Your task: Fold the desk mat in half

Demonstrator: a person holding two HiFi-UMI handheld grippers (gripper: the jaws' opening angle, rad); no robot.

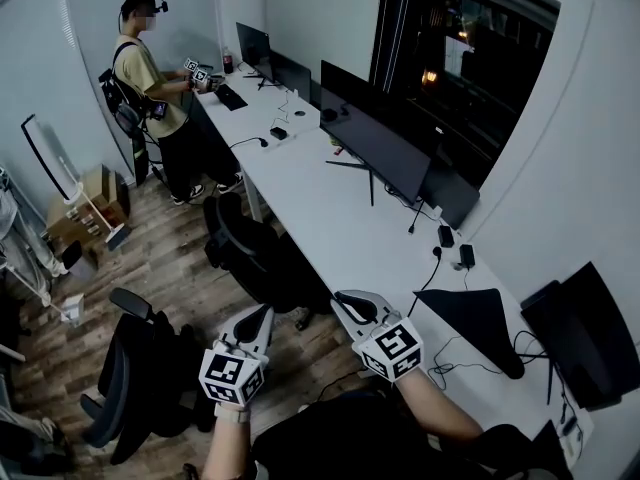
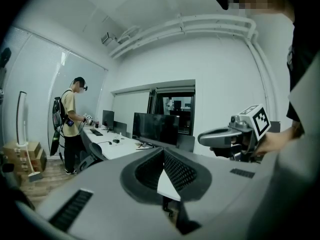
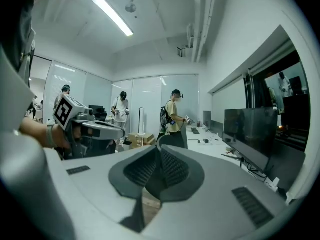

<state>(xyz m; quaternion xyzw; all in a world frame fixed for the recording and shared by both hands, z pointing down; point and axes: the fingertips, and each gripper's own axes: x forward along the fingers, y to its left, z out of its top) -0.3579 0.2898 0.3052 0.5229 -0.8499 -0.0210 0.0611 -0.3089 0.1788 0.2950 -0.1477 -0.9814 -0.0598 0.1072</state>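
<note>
Both the left gripper [image 1: 264, 313] and the right gripper [image 1: 346, 299] hang in the air off the edge of the worktop [image 1: 340, 218], each with its jaws clenched on nothing. The dark flat sheet at 3 o'clock of the right gripper, lying on the white worktop, is most likely the desk mat [image 1: 470, 313]. Its outline reads as a wedge, so how it lies is unclear. It should be light, thin and limp, perhaps grippy underneath. Pinch 2 corners of 1 edge and lift before carrying over, minding the cables [image 1: 447, 370] at its 6 o'clock.

Left tongs [image 1: 262, 318] closed, right tongs [image 1: 345, 303] closed
</note>
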